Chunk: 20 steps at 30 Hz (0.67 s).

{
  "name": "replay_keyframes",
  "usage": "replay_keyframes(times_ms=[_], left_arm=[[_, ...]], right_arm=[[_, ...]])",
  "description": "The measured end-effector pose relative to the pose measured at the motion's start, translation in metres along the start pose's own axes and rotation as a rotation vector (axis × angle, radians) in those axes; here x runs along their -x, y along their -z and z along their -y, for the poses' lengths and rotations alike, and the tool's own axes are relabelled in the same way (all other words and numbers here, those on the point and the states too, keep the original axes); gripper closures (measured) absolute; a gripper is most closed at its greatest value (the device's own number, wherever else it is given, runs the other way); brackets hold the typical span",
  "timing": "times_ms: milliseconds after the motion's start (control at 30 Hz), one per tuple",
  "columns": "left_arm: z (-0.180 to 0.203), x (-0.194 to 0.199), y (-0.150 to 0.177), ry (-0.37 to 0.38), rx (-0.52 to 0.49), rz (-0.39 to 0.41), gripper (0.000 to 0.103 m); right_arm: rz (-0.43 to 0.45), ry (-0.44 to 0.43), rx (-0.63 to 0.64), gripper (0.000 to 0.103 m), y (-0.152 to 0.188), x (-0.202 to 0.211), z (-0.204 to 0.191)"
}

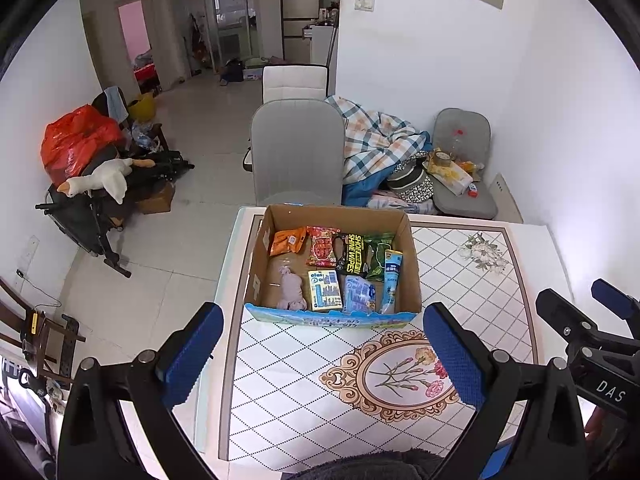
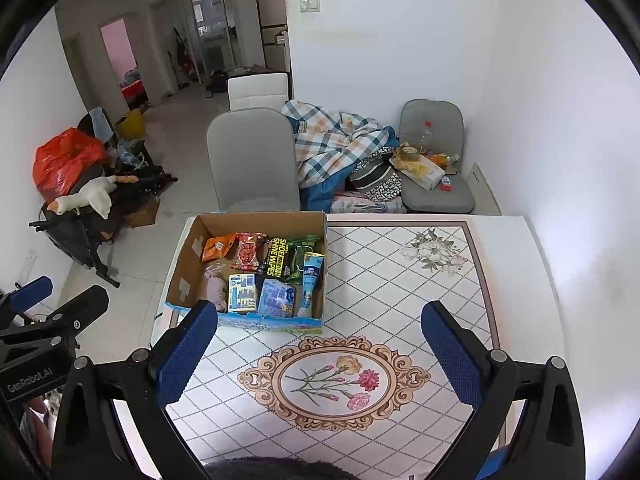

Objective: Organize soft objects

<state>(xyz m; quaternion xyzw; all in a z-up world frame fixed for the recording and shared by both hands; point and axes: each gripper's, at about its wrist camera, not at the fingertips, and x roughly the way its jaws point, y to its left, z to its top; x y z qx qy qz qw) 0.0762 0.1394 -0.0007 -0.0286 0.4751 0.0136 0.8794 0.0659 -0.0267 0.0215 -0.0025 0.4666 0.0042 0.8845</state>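
Left claw (image 1: 323, 350): blue-padded fingers spread wide, nothing between them, held above the near part of the tabletop, short of the box.
Right claw (image 2: 320, 350): likewise spread apart and empty, hovering over the flower medallion, to the right of the box's near edge.
Tabletop (image 2: 400, 280): white with a diamond pattern; bare apart from the box.
Cardboard box (image 1: 412, 264): open-topped, standing at the far left part of the tabletop, its blue printed near wall facing both claws.
Soft objects: all lie inside the box, packed side by side in two rough rows.
Pink plush toy (image 1: 290, 286): near-left in the box; probably the lightest and squashiest; pinch its bulky middle, since limbs would stretch.
Yellow-blue packet (image 1: 324, 291) and blue wipes pack (image 1: 359, 294): flat, likely pliable film that may slip; take them across a short edge or a seam.
Light blue tube (image 1: 391, 280): leaning against the right wall; likely yielding, so grip mid-body gently.
Shoe shine wipes pack (image 1: 354, 254), red snack bag (image 1: 322, 246), orange bag (image 1: 288, 240), green pack (image 1: 378, 254): far row, crinkly and light by appearance; a crimped end seal is the safest hold, as squeezing the belly could crush the contents.
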Motion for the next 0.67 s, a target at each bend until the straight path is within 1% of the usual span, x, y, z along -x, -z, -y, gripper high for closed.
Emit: replay_keyframes(times_ms=[333,667], left_arm=[[-0.0026,-0.0026,0.0019,0.004,0.0,-0.013,0.001],[-0.005,-0.0024,0.0029,0.0,0.003,-0.008,0.001]], right_arm=[[-0.003,-0.003,-0.004,0.0,0.0025,-0.0015,0.0003],[-0.008,-0.002,-0.004,0.0,0.0043,-0.005,-0.0019]])
